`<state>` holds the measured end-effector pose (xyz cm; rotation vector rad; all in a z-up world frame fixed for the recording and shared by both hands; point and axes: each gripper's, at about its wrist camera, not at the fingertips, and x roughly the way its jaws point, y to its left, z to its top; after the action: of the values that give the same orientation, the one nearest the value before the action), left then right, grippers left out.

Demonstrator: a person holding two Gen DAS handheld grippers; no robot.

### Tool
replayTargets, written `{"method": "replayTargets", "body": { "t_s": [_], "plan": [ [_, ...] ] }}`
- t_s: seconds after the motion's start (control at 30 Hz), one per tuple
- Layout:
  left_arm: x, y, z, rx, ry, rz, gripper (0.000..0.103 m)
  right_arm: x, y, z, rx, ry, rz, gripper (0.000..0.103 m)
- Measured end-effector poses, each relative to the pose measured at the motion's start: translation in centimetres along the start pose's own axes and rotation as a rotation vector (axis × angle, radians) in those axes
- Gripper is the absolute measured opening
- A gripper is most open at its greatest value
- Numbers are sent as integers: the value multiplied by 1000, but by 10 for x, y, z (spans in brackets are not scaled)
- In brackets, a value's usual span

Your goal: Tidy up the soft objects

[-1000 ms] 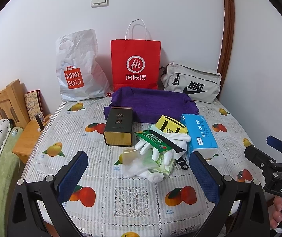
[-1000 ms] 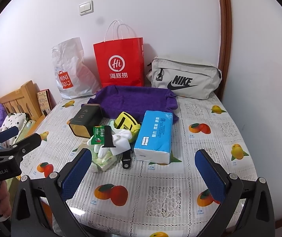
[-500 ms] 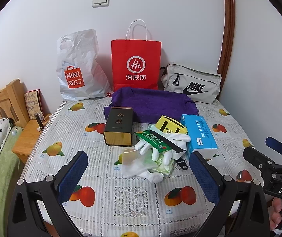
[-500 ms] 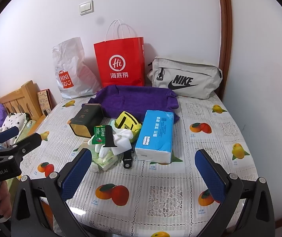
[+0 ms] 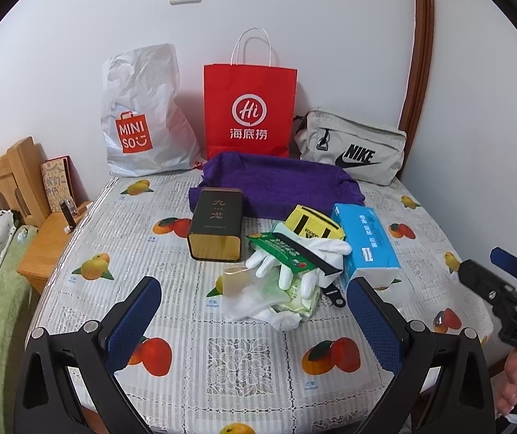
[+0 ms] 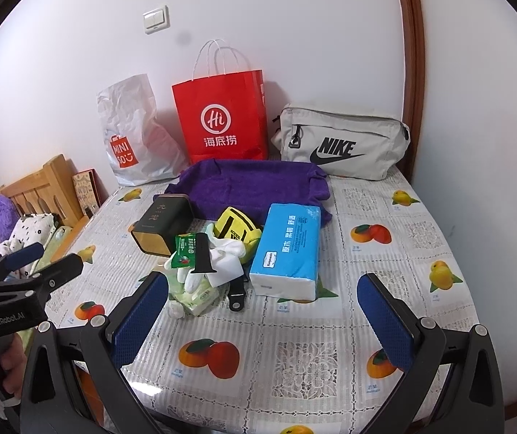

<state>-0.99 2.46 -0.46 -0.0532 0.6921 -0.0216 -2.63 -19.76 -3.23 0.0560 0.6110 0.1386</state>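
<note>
Nothing moved, gloves (image 5: 296,256) ahead of hand-held gripper (image 5: 254,320)

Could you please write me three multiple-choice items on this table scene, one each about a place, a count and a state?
1. Where does the blue tissue pack lie?
A. inside the red paper bag
B. on the fruit-print tablecloth, right of the glove pile
C. on the wooden headboard

2. How many bags stand against the white wall?
A. one
B. three
C. five

3. How are the left claw and right claw?
A. both open and empty
B. both shut on a glove
C. one holding the tin

Answers: 1 B, the pack rests on the tablecloth beside the white gloves. 2 B, white plastic bag, red paper bag, grey Nike pouch. 3 A, the blue pads stand wide apart with nothing between.
</note>
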Motion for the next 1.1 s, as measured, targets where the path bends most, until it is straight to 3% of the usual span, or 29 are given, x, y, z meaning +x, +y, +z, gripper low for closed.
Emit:
{"method": "replayTargets", "body": {
  "t_s": [0.5,0.8,1.0,1.1],
  "plan": [
    [46,1,-12,23,56,1,103,44,-25,-11,64,67,13,103],
    [90,27,-21,-19,139,57,103,88,-1,-4,-23,93,128,102],
    [108,48,-24,-63,168,79,103,128,31,13,-114,119,228,92],
    [114,56,-23,-81,168,64,103,147,46,17,-159,143,260,78]
  ]
}}
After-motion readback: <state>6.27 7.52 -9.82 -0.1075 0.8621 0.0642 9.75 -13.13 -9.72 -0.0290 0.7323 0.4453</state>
